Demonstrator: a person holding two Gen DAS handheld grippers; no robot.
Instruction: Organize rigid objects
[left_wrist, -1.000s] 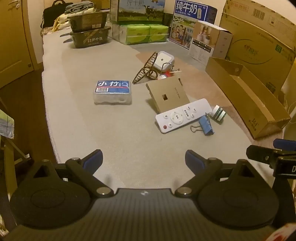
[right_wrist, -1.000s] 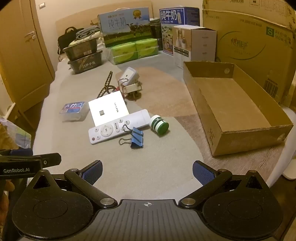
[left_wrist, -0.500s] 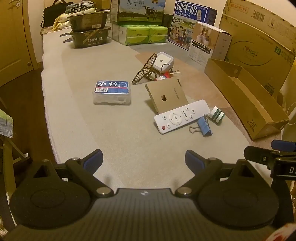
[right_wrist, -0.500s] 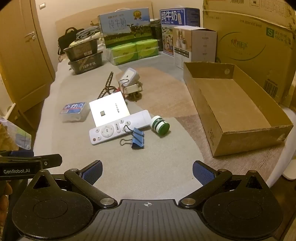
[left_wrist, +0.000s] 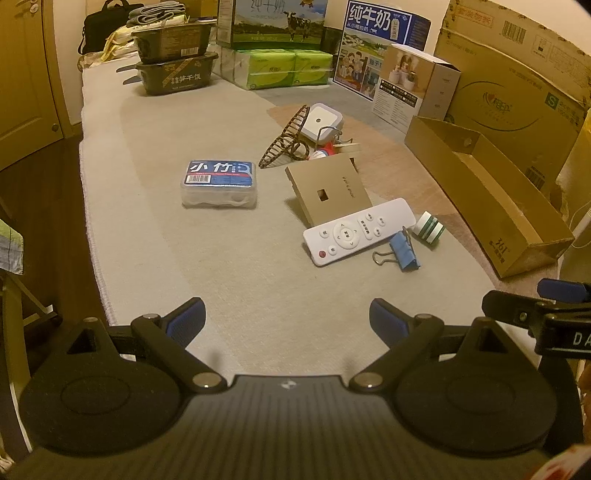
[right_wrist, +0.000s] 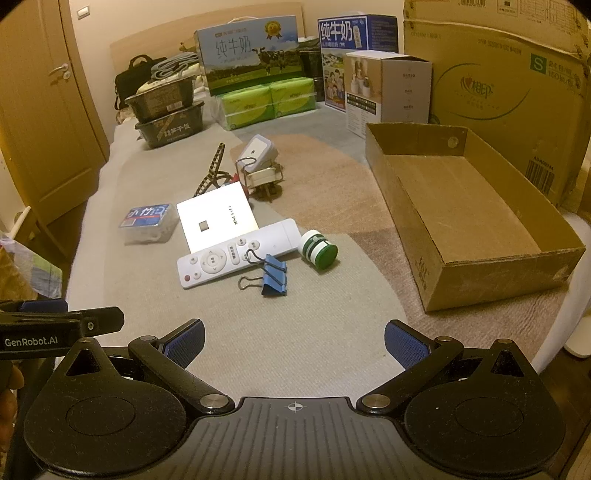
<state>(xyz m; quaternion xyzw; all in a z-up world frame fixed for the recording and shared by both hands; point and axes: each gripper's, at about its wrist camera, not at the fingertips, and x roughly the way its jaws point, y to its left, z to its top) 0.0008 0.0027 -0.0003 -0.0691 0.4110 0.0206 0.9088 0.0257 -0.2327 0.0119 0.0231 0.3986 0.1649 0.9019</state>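
A white remote control (right_wrist: 238, 253) is seen lying flat on a grey rug (right_wrist: 258, 332), and the other loose things are placed around it. A blue binder clip (right_wrist: 273, 275) lies against the near edge of the remote, its wire handles resting over that edge. A small green and white cylinder (right_wrist: 317, 249) lies on its side just beside the remote's far end. A flat white square panel (right_wrist: 216, 219) is set touching the remote's far edge. Beyond the panel, a dark slatted wooden piece (right_wrist: 211, 170), a small wire-and-wood frame (right_wrist: 264, 177) and a white square plug-in device (right_wrist: 255, 151) are clustered close together. A clear plastic case with a blue label (right_wrist: 147, 221) sits to the left of the remote, apart from it. An open, empty cardboard box (right_wrist: 465, 206) stands well to the right of the remote.

The left gripper (left_wrist: 286, 317) is held above the near part of the rug, its jaws spread wide and nothing between them. The right gripper (right_wrist: 293, 338) is held likewise, spread apart and grasping nothing. Both are well short of the remote. Cartons and green tissue packs (right_wrist: 269, 101) are stacked far behind the remote.
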